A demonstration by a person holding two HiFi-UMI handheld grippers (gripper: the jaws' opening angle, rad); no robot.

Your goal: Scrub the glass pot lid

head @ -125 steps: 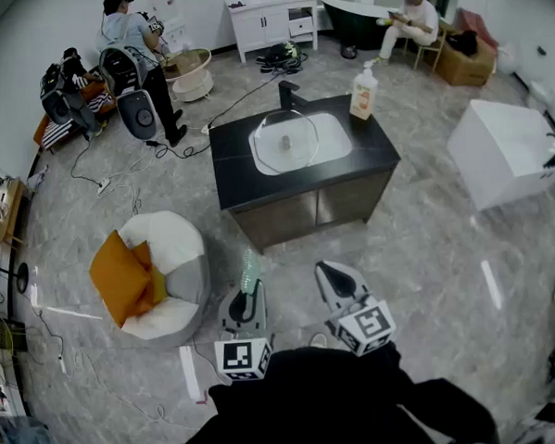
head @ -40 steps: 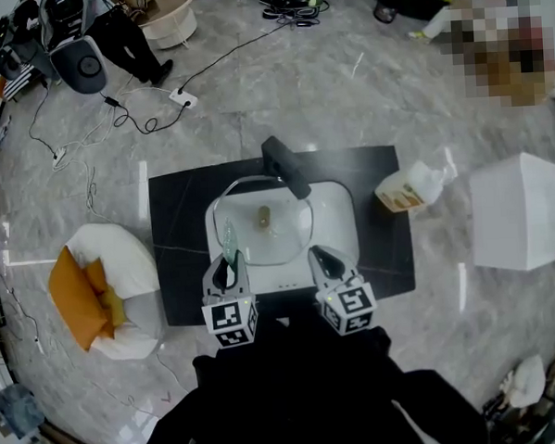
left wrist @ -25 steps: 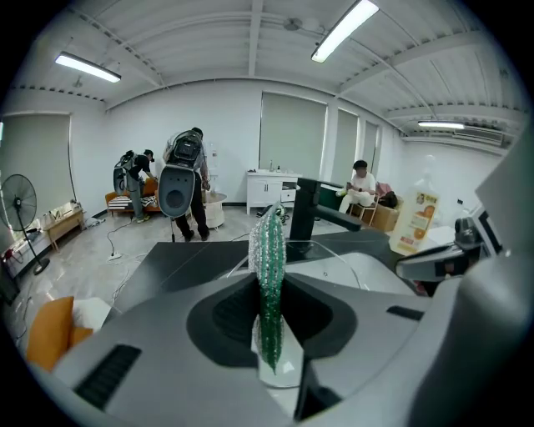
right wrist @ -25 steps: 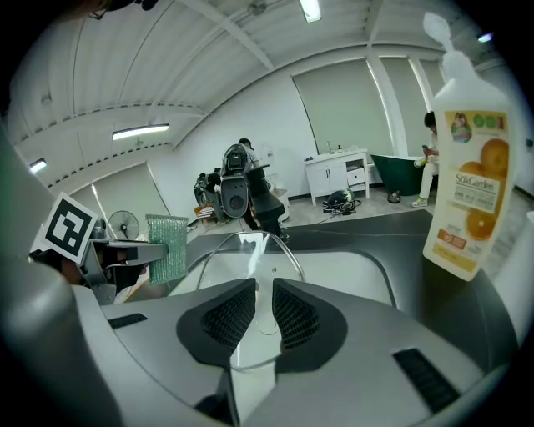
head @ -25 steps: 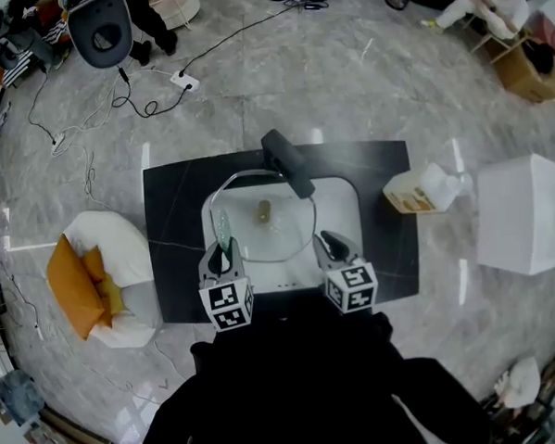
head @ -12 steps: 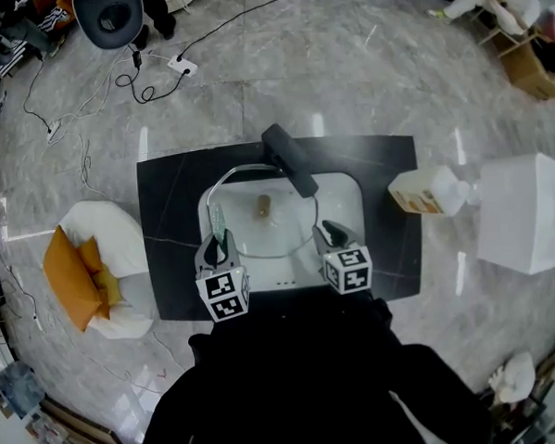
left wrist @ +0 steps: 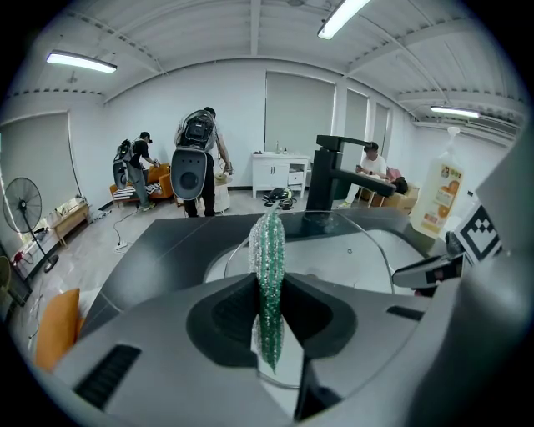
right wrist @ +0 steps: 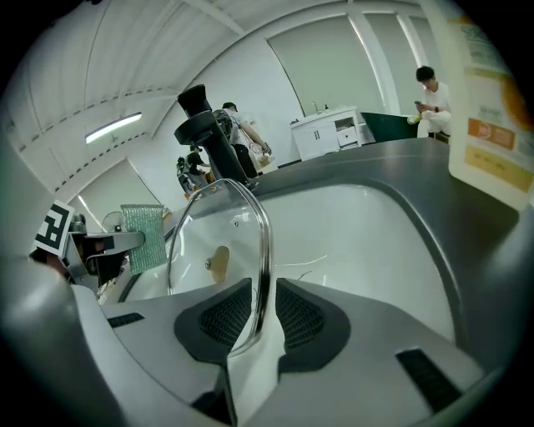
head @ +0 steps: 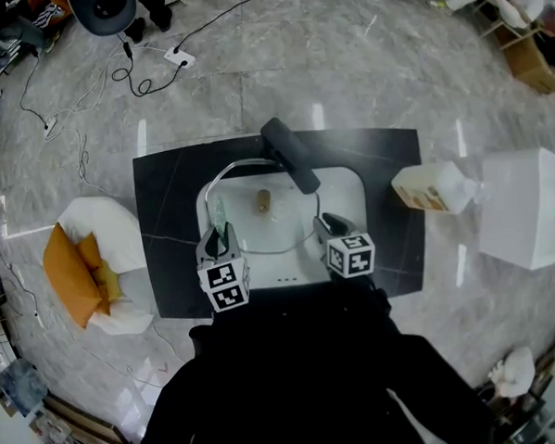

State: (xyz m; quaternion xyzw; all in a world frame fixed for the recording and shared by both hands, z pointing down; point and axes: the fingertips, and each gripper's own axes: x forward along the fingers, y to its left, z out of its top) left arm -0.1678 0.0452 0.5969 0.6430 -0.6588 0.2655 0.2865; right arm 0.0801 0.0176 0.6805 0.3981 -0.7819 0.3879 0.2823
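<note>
Two grips: left tool (left wrist: 269, 293), scrubber (left wrist: 269, 240) (green); right tool (right wrist: 257, 313), lid (right wrist: 219, 250).

Tally, head view: 2 grippers, left gripper (head: 219, 236) and right gripper (head: 327, 225), with 2 marker cubes (head: 223, 286). 1 glass pot lid (head: 257, 225), 1 green scrub pad (left wrist: 269, 275). 1 black counter (head: 166, 222), 1 white basin (head: 343, 193), 1 black faucet (head: 289, 154). At 3 o'clock: 1 soap bottle (head: 433, 188), 1 white box (head: 527, 208). At 9 o'clock: 1 beanbag (head: 94, 228), 2 orange cushions (head: 69, 274). Left gripper view: 3 people (left wrist: 198, 158), 3 ceiling lights (left wrist: 79, 60), 1 fan (left wrist: 21, 208).
</note>
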